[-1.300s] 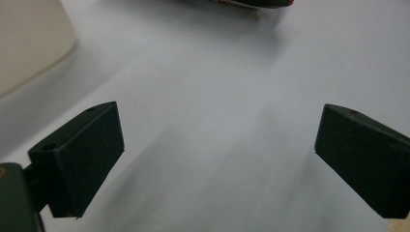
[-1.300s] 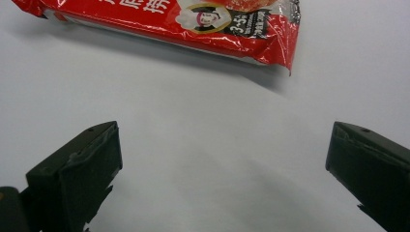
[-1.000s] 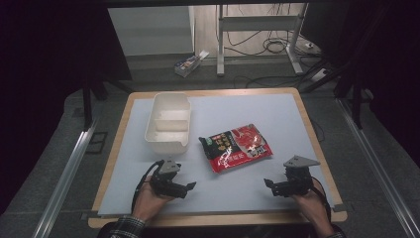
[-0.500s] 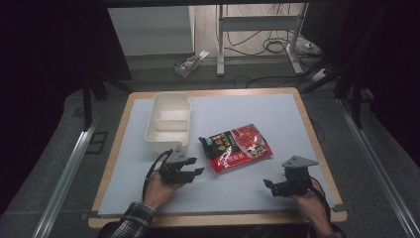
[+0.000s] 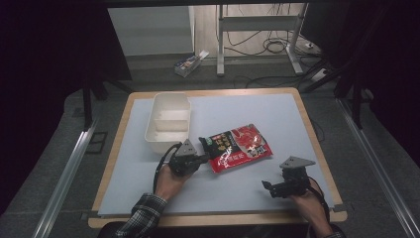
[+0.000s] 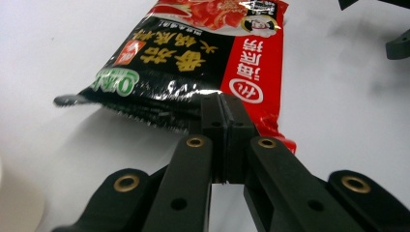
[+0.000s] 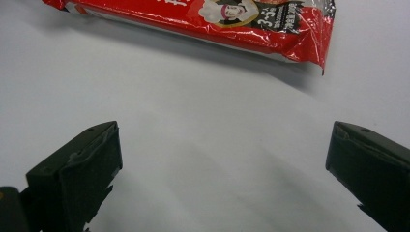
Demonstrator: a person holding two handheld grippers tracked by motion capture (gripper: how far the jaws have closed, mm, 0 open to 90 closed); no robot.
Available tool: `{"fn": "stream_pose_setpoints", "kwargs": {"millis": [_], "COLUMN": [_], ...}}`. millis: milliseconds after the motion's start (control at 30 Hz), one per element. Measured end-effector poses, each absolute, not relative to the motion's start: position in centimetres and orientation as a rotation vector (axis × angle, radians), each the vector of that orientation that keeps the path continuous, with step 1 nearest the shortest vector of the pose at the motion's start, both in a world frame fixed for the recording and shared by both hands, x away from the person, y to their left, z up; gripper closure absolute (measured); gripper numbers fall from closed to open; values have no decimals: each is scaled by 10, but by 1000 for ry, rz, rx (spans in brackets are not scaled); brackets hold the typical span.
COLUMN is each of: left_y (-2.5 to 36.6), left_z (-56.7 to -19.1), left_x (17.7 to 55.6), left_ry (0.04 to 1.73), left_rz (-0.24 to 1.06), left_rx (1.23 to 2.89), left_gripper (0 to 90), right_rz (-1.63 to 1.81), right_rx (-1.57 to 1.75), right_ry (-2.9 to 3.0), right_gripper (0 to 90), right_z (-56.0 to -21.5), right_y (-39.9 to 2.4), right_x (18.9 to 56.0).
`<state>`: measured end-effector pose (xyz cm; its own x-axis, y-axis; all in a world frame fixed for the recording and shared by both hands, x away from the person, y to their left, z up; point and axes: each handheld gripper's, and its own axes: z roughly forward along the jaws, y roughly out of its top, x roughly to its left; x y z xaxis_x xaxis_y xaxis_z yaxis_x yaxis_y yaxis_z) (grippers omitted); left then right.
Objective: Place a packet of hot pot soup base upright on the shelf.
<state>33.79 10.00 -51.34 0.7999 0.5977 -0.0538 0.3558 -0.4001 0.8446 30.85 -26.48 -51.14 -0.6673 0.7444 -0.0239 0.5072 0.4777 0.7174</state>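
A red and black foil packet (image 5: 237, 147) lies near the middle of the pale mat. My left gripper (image 5: 203, 157) is at its near left edge. In the left gripper view my jaws (image 6: 223, 104) have just been closing and now stand together, pinching the packet's (image 6: 193, 58) black crimped edge, which is raised a little off the mat. My right gripper (image 5: 267, 187) rests near the front right of the table, open. In the right gripper view its jaws (image 7: 222, 164) stand wide apart over bare mat, with the packet (image 7: 203, 19) well beyond them.
A white two-compartment container (image 5: 168, 121) stands at the back left of the mat, just behind the left gripper. The mat covers a wooden table (image 5: 317, 144) with a raised rim. Beyond it the floor holds a small box (image 5: 190, 62), cables and table legs.
The left gripper has moved forward and right to the packet's edge and its jaws have closed on it. The right gripper has stayed in place.
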Motion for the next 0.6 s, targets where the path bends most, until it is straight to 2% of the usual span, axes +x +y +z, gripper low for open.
{"fn": "stream_pose_setpoints", "kwargs": {"millis": [400,600], "left_y": [77,72], "left_z": [-524,-532], "left_x": [354,358], "left_ry": [709,714], "left_rz": [308,350], "left_rx": [2011,2051], "left_gripper": [896,894], "right_rz": [966,970], "right_rx": [1046,1045], "right_ry": [2418,2417], "right_gripper": [0,0], "right_z": [-515,-515], "right_y": [-262,-262], "right_x": [309,309]}}
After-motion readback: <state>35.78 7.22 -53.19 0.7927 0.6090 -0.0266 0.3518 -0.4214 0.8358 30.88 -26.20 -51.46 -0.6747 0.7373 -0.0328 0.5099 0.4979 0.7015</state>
